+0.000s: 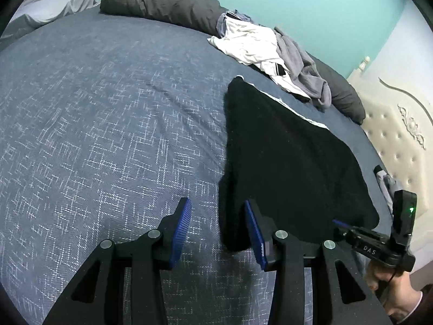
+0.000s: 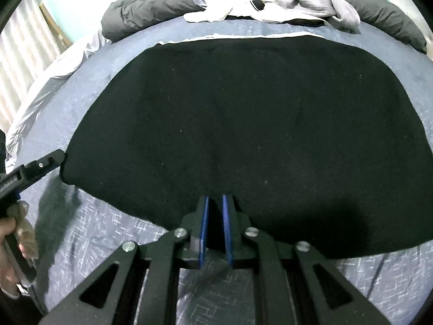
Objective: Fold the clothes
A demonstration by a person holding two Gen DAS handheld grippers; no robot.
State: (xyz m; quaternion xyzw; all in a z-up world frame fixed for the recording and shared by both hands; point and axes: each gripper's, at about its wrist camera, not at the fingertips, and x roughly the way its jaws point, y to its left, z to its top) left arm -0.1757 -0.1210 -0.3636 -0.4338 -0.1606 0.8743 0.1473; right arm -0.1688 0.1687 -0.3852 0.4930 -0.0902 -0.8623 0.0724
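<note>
1. While pinching the near hem of the black garment (image 2: pixel 243 122), hanging tilted steeply down over the bedspread (image 1: pixel 94 135): right gripper (image 2: pixel 216 211), blue pads drawn almost together with dark cloth bunching in the slit between them, so apparently clamping on that hem.
2. Lying flat and well spread on the bedspread, running long side to side across the right wrist view, white strip (image 2: pixel 243 37) showing along the far edge, heaped pile of clothes (image 1: pixel 270 46) sitting beyond it and apart from it.
3. Hovering at the garment's left near corner: left gripper (image 1: pixel 217 216), pads standing plainly apart, gripping nothing, the pad on the garment's side just meeting the black edge and the other pad hanging over bare bedspread.
4. Stretching away ahead and to the right of the left gripper, and straight ahead of the right one; both sitting on the same near edge, the right nearer the middle of the hem, the left at its end.
5. Judging the hinge of the coming move: likely carrying the near hem across the short axis toward the white strip, needing the left corner gripped first so that both ends are rising together.
6. Pointing down at a slant, shallower than the right: left gripper, needing only a small shift toward the corner before closing.
</note>
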